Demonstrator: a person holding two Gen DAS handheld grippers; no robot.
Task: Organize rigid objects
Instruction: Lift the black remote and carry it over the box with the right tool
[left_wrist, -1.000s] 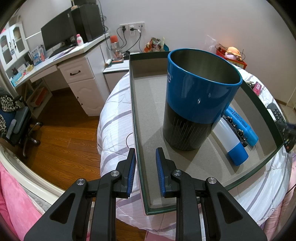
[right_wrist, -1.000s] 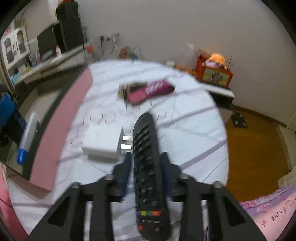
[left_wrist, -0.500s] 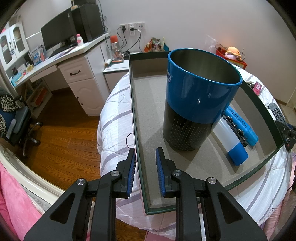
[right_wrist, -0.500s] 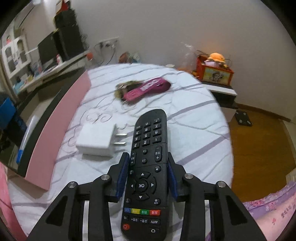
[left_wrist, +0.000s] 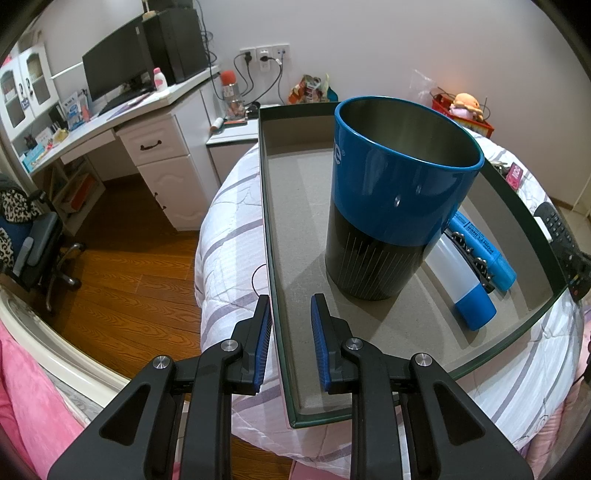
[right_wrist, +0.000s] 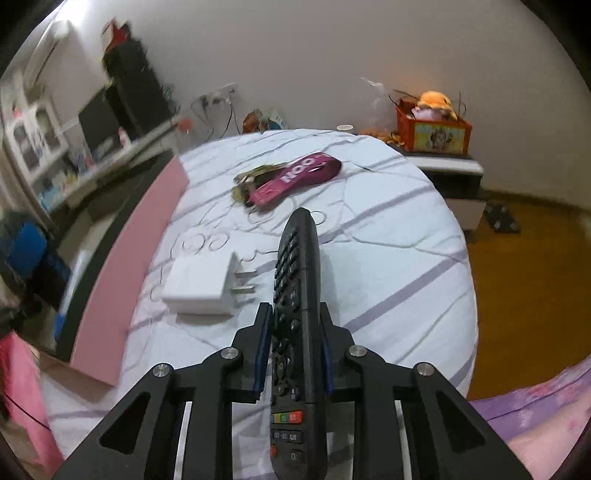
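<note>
A: Starting at the left, what is hard to make out?

B: In the right wrist view the left edge is smeared: the tray (right_wrist: 110, 258) with its pink outer wall and the blue things inside it are only blurs. In the left wrist view the blue cup (left_wrist: 399, 199) stands upright in the tray (left_wrist: 269, 221) and covers part of the white tube with a blue cap (left_wrist: 461, 284) and the blue marker (left_wrist: 484, 247) lying behind it.

A: And the left tongs (left_wrist: 290, 325)?

B: Nearly closed, a narrow gap, gripping nothing; the tray's near-left wall runs up through that gap.

A: The remote?

B: The remote control (right_wrist: 295, 314) sits in the right tongs (right_wrist: 295, 334), whose jaws have just been closing and now press its two long sides. Its long axis runs along the fingers, tip pointing away over the bed (right_wrist: 388, 258), coloured buttons nearest the camera, lower end cut off by the frame. The white charger (right_wrist: 201, 280) lies just left of it, the pink lanyard with keys (right_wrist: 291, 177) beyond.
</note>
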